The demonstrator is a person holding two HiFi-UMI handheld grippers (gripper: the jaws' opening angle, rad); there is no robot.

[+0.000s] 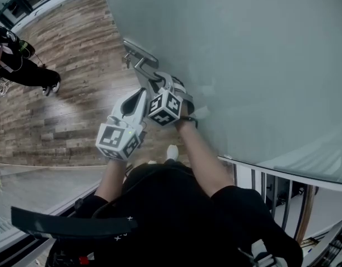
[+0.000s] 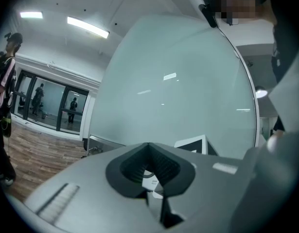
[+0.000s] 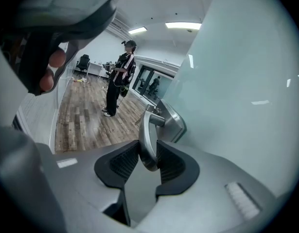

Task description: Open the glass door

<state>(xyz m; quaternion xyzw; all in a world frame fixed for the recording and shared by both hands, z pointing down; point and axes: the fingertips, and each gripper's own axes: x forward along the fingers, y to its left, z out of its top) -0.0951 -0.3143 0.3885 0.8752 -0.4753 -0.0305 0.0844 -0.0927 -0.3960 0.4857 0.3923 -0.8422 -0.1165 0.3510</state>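
Slipping off looks like the main risk: the right gripper (image 3: 148, 159) is pinching the lever handle (image 3: 148, 135) near its curved free end, so pressing down w/ a tilted wrist could let the metal slide out between the pads. The handle sits on the frosted glass door (image 1: 243, 65), close to its edge on the floor side. The left gripper (image 1: 138, 100) has its jaws pressed together on nothing. It's just beside the right one and near the glass, so a quick swing could knock the two together or tap the pane. Which way the door swings I can't tell. Open wood floor (image 1: 76, 93) lies to the left, w/ a bystander (image 1: 26, 65) well apart. A railing (image 1: 271, 193) stands close on the holder's right — tight there.
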